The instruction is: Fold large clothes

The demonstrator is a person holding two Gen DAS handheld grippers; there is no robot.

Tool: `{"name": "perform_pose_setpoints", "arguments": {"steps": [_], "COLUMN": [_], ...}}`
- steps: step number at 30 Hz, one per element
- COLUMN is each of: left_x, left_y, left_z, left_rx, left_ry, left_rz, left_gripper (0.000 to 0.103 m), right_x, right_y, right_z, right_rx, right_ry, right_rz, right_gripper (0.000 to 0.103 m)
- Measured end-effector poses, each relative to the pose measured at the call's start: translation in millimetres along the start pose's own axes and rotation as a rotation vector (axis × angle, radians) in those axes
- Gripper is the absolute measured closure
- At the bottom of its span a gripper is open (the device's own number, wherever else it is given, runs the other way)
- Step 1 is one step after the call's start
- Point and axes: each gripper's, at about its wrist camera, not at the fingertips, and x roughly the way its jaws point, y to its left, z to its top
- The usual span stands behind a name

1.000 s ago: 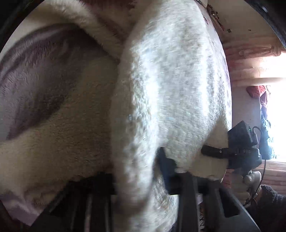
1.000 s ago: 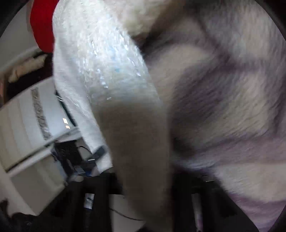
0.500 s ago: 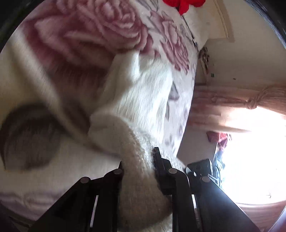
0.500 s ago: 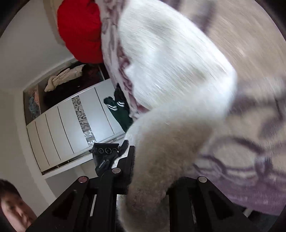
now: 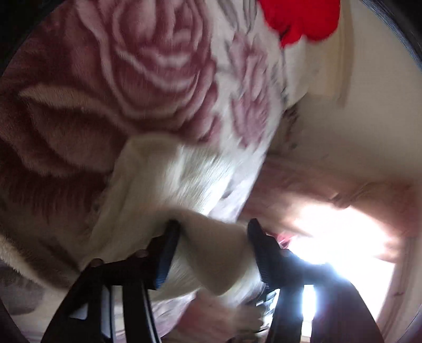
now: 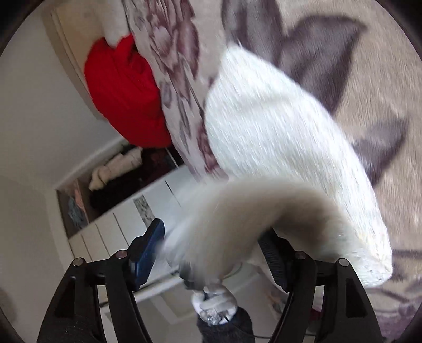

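Note:
A white fuzzy knit garment point(image 5: 158, 184) lies on a rose-patterned blanket point(image 5: 118, 79). In the left wrist view my left gripper point(image 5: 213, 237) has its jaws spread, with an edge of the garment hanging loosely between the fingers. In the right wrist view the same garment point(image 6: 277, 137) rests on the blanket point(image 6: 369, 79), and a fold of it droops between the spread fingers of my right gripper point(image 6: 213, 237), touching the right finger and clear of the left one.
A red cushion point(image 6: 124, 95) lies at the far end of the bed, also in the left wrist view point(image 5: 303, 18). A white wardrobe point(image 6: 126, 227) with an open shelf of clothes stands beside the bed. A bright window with pink curtains point(image 5: 343, 232) is at right.
Both grippers have opened from a tight pinch on the garment. The garment has dropped from hanging in front of the cameras down onto the blanket.

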Motion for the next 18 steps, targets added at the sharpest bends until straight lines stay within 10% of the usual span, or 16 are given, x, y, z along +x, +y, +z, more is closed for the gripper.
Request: {"name": "perform_pose_setpoints", "arguments": {"steps": [2,7,15,17,18], "left_x": [-18.1,-21.2,74.3,89.7,90.6], "left_y": [-1.4,-31.3,-47.6,-46.5,-46.5], "left_z": [3.2,-25.9,-80.0,-80.0,-75.8], "left_rx": [0.032,0.365,0.804,0.878,0.866], "left_ry": [-0.074,-0.121,-0.041,-0.086,-0.089], "left_rz": [0.007,0.330,0.641,0.723,0.719], "left_gripper": [0.047,0.047,0.047,0.085,0.088], "right_x": [-14.3,-43.9,-25.2,-13.6,-14.4], "right_y": [2.7,31.2,14.4,15.6,17.6], "right_z": [4.6,7.2,1.4,1.5,-2.5], "right_rx": [-0.030,-0.269,-0.587,-0.640,-0.661], "right_ry": [-0.047,-0.132,-0.020,-0.031,-0.038], "right_rz": [0.004,-0.271,-0.626,-0.690,-0.721], "right_gripper": [0.026,0.026,0.028,0.072,0.086]}}
